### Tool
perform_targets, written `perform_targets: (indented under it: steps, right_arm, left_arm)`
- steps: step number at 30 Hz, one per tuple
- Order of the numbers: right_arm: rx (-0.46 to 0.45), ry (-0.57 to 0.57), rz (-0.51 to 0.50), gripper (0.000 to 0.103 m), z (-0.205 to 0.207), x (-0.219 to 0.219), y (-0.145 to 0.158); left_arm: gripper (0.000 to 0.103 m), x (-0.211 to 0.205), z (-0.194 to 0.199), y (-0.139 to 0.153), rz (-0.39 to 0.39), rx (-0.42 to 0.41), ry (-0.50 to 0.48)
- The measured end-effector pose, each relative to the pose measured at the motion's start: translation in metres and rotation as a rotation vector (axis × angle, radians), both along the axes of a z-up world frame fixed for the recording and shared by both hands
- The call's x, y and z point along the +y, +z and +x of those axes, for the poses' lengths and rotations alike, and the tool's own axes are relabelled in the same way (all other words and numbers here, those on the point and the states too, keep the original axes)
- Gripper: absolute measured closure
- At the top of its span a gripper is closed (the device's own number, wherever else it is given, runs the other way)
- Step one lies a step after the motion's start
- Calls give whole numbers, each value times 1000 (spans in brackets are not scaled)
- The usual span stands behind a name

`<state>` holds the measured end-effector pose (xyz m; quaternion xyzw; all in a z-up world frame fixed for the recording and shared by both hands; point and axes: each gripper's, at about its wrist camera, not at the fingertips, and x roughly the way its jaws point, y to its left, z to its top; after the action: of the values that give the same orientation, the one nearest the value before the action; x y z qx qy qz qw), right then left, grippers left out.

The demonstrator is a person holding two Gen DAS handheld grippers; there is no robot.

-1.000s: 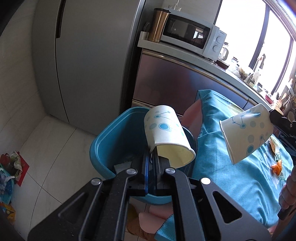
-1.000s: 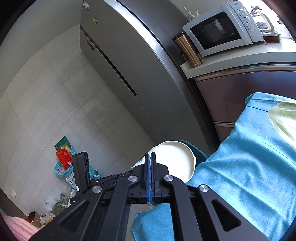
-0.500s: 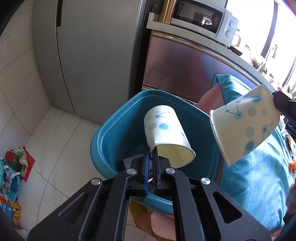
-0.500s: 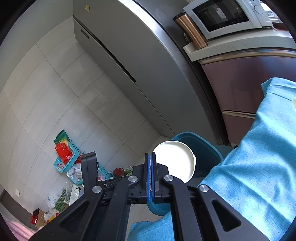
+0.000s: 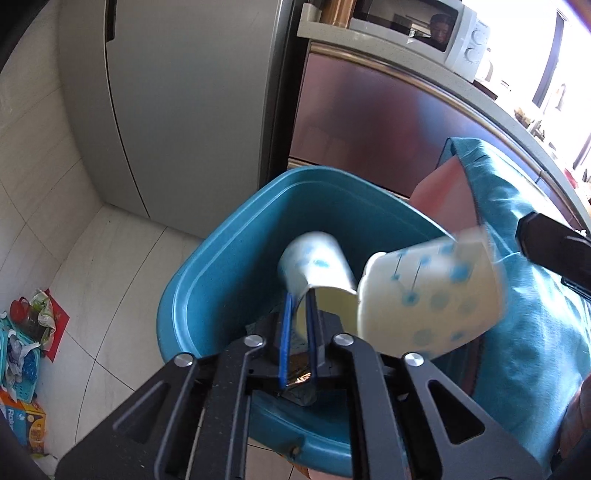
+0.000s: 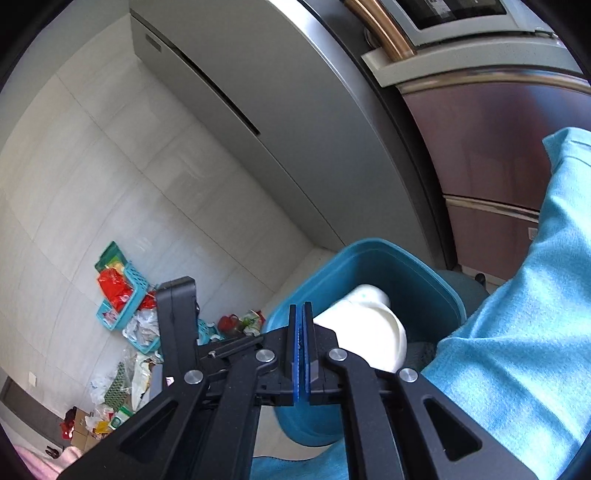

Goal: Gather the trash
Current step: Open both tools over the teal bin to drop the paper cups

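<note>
A teal bin [image 5: 221,288] stands on the floor below both grippers. My left gripper [image 5: 301,301] hangs over its mouth and its jaws are opening. The rim of a white paper cup with blue dots [image 5: 314,262] lies loose between the blue pads, and the cup is blurred. A second dotted cup [image 5: 432,299], also blurred, is tipped over the bin's right side, clear of one black finger [image 5: 546,247] of the right gripper. In the right wrist view my right gripper [image 6: 301,310] is shut with nothing between its pads. That cup [image 6: 369,332] lies just right of them, inside the bin [image 6: 369,251].
A grey fridge [image 5: 184,110] and a brown cabinet with a microwave [image 5: 424,26] stand behind the bin. A table under a teal cloth [image 6: 517,332] borders its right side. Baskets and loose litter [image 6: 122,295] lie on the tiled floor to the left. A hand [image 5: 576,417] shows at lower right.
Both grippers sank toward the bin, which now fills more of each view. The left pads parted slightly. The right cup came off the right gripper and tipped toward the bin.
</note>
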<state>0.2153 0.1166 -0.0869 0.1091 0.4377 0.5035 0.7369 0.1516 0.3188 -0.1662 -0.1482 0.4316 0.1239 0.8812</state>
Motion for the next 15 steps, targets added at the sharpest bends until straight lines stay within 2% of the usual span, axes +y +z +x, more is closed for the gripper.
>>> perform_targets:
  steps: [8,15]
  right_arm:
    - [-2,-7,-19,100,-3,-4,0]
    - [-6,-18,-27,98,-6,-19,0]
  left_arm:
    - [92,-6,-2,-4,-12,-14,2]
    - [86,-16,-24,11,2,-63,-20]
